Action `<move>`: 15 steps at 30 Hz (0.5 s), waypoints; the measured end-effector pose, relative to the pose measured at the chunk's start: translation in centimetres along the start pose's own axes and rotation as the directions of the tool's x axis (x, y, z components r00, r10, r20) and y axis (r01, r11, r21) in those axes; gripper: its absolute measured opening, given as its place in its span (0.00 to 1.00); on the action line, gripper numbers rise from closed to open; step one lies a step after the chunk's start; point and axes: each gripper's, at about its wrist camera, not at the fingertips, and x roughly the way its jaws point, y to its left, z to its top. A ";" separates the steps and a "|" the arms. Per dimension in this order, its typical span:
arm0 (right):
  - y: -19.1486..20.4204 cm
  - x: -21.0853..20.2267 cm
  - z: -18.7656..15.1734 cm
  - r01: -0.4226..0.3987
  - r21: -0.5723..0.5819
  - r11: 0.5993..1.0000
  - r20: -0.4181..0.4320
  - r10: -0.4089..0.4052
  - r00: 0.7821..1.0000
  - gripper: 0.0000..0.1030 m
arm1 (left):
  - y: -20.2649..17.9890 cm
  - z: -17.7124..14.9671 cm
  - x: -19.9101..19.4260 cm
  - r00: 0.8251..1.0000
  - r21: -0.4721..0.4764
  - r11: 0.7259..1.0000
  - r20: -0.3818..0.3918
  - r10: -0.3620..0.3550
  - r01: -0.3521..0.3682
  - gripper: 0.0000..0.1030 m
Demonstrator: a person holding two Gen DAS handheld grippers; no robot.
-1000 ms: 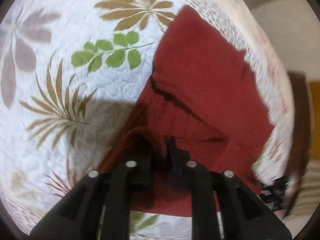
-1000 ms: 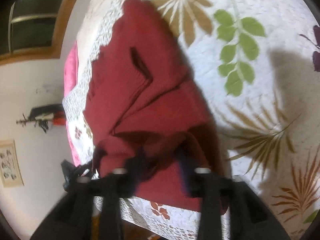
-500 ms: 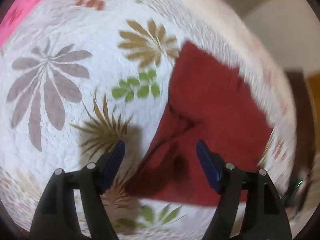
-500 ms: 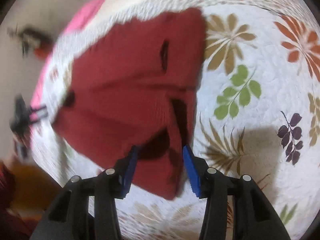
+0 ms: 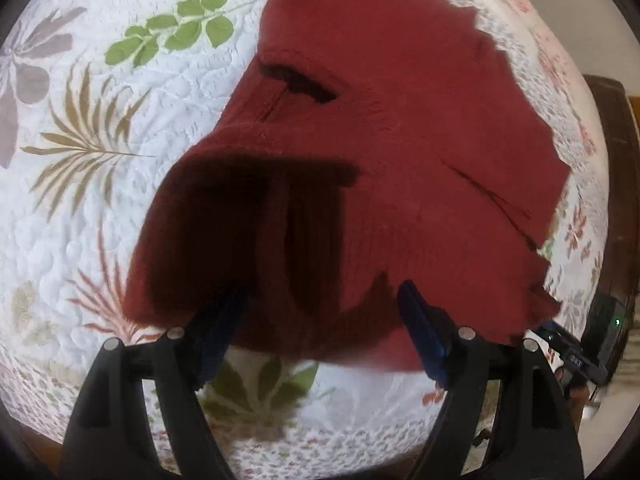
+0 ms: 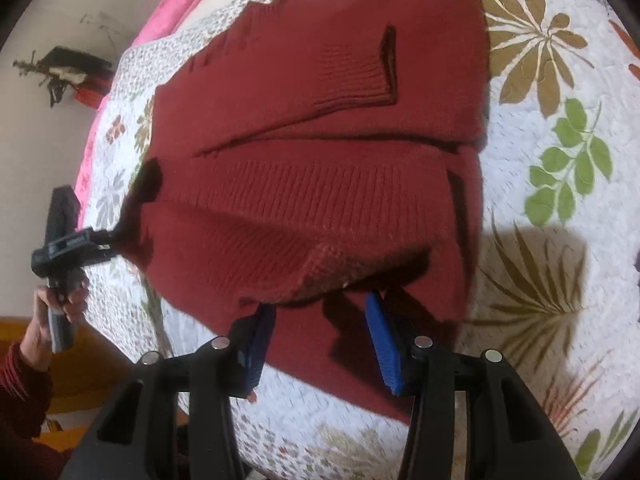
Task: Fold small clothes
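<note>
Right now I see the sweater (image 5: 392,128) on the bed (image 5: 80,240), straight ahead of both grippers, long axis across them. My left hand-held gripper (image 5: 320,312) gapes wide at its near hem; the right hand-held gripper (image 6: 316,332), also wide, hovers equally near.

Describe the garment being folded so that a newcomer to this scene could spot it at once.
A white quilt printed with leaves covers the bed. On it, near the edge, lies a dark red ribbed sweater, partly folded. It is the only plain, solid-coloured item there.
</note>
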 end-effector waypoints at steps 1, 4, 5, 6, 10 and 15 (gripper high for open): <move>-0.3 -0.1 0.2 -0.001 0.018 1.000 0.014 0.001 1.000 0.46 | -0.1 0.5 0.1 1.000 -0.013 1.000 -0.003 -0.020 0.020 0.53; -1.7 -1.1 1.2 0.002 0.102 0.995 0.092 -0.011 0.996 0.47 | -1.2 2.2 -1.5 0.988 -0.024 0.989 0.052 -0.142 0.143 0.36; -2.1 -1.6 1.3 -0.010 0.120 0.993 0.114 -0.004 0.994 0.47 | -1.6 2.6 -2.3 0.983 -0.015 0.987 0.084 -0.161 0.163 0.43; -2.3 -2.0 1.4 -0.006 0.125 0.992 0.125 -0.010 0.992 0.47 | -1.8 2.9 -3.0 0.980 -0.004 0.986 0.107 -0.166 0.167 0.53; -2.7 -3.5 1.0 0.067 0.080 0.995 0.135 -0.077 0.988 0.55 | -1.4 3.8 -6.7 0.961 0.011 0.990 0.239 -0.136 0.137 0.83; -2.7 -4.3 1.0 0.099 0.037 0.994 0.147 -0.104 0.984 0.71 | 0.6 4.2 -7.1 0.965 0.017 0.997 0.252 -0.078 0.076 0.85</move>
